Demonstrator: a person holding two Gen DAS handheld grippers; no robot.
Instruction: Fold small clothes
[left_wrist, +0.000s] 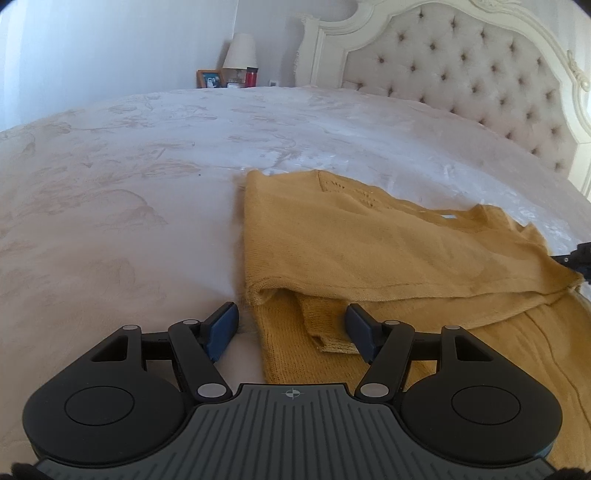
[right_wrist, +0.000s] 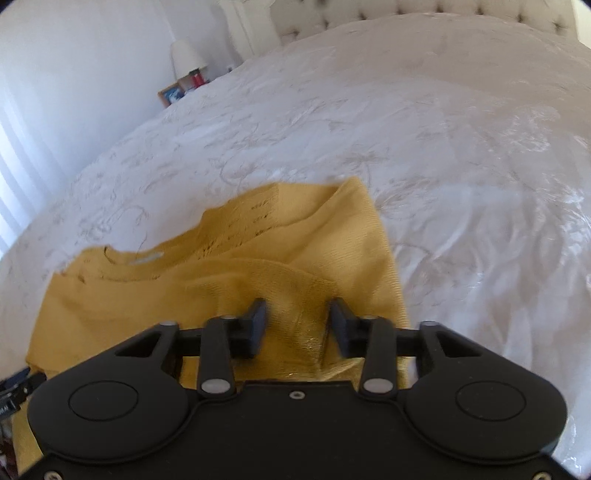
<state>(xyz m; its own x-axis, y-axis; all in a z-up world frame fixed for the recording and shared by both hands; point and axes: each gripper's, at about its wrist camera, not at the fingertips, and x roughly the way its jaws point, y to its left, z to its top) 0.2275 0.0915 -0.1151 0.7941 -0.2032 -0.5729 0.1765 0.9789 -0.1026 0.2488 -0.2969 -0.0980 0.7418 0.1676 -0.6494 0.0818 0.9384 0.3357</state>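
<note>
**Hand-held grippers at the near edge of a mustard sweater**

Left hand-held gripper (left_wrist: 291, 328) set wide, blue pads clear of any cloth, holding nothing. Hovering low over the near left corner of a mustard-yellow knit sweater (left_wrist: 369, 251), with a folded-in sleeve cuff (left_wrist: 325, 332) lying in the gap between the jaws.

Right hand-held gripper (right_wrist: 298, 325) set narrower, jaws partly apart, astride a raised ridge of the same knit at the sweater's right side. Cannot tell whether the pads press on that ridge.

Sweater spread flat on the bed, partly folded: an upper layer doubled over a lower one, fold edge running across just beyond the left jaws, neckline with a pale label farther off.

Beyond the sweater, white embroidered bedspread (left_wrist: 147, 166), bare up to the far edge. Behind it, a tufted cream headboard (left_wrist: 461, 74) to the right. To the left of that, a lamp (left_wrist: 240, 51) with a pale shade, a red container (left_wrist: 252, 76) and a wooden picture frame (left_wrist: 209, 78) against the wall.
</note>
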